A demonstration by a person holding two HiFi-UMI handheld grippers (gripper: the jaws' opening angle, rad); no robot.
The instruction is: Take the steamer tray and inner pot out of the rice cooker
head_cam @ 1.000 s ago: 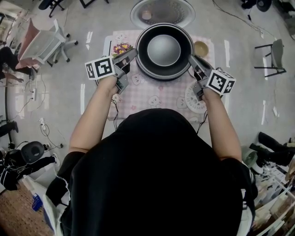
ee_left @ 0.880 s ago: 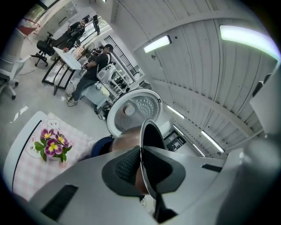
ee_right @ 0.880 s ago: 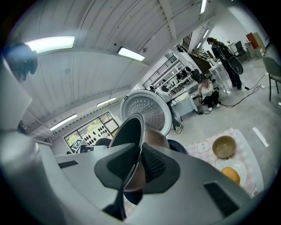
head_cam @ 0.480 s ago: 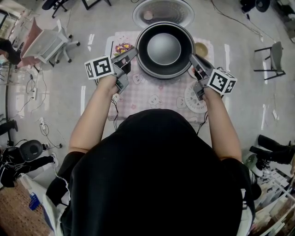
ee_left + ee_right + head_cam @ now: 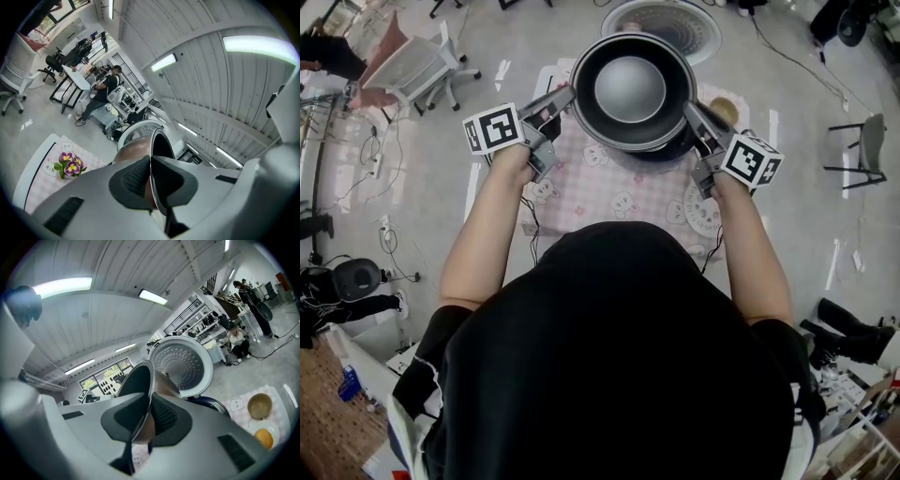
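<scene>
Both left gripper (image 5: pixel 569 95), right gripper (image 5: pixel 690 109) fingers (image 5: pixel 132 180) clamp inner pot (image 5: pixel 630 89) rim; lid (image 5: pixel 698 28) behind.

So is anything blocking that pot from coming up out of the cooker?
Nothing visible does. The left gripper and right gripper clamp the inner pot directly by its rim, and the cooker's lid stands open behind the pot, not above it.

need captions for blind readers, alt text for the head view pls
Seen from above, a person in a black top holds an inner pot by its rim, left gripper and right gripper clamped on opposite sides, over a pink checked tablecloth and the open rice cooker.
</scene>
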